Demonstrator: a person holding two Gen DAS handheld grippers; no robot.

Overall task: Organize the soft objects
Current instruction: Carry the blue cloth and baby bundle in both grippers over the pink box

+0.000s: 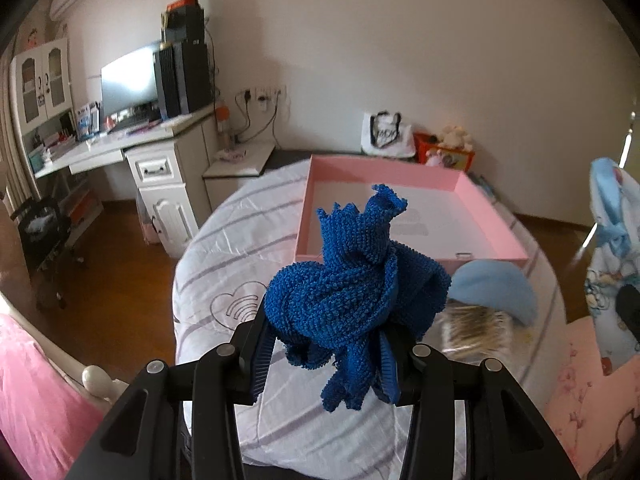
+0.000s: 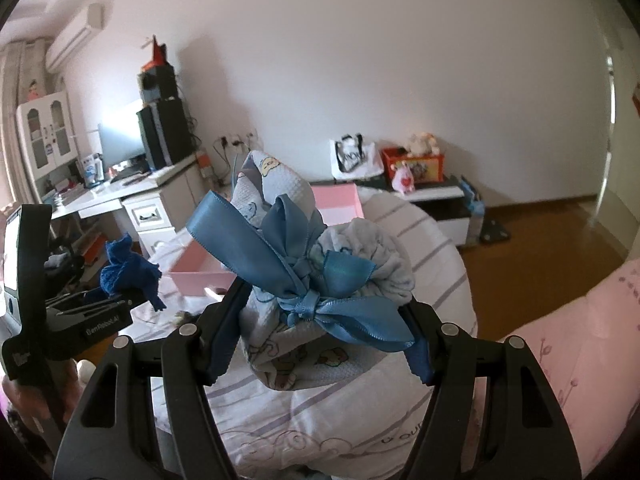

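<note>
My left gripper (image 1: 326, 354) is shut on a knotted dark blue towel (image 1: 352, 288) and holds it above the white striped bedding (image 1: 224, 280), short of the open pink box (image 1: 492, 216). The towel also shows in the right wrist view (image 2: 124, 270). My right gripper (image 2: 320, 340) is shut on a light blue printed cloth bundle (image 2: 280, 360) tied with a blue satin ribbon (image 2: 256, 248), held above the bed. The bundle shows at the right edge of the left wrist view (image 1: 612, 248). A light blue hat (image 1: 496, 288) lies on a furry item (image 1: 476, 332) just before the box.
A white desk (image 1: 120, 148) with a monitor (image 1: 128, 80) stands at the left, a nightstand (image 1: 240, 164) beside the bed. A low shelf (image 2: 436, 196) with a bag and toys is against the far wall. Pink bedding (image 2: 580, 340) lies at the right. Wooden floor surrounds the bed.
</note>
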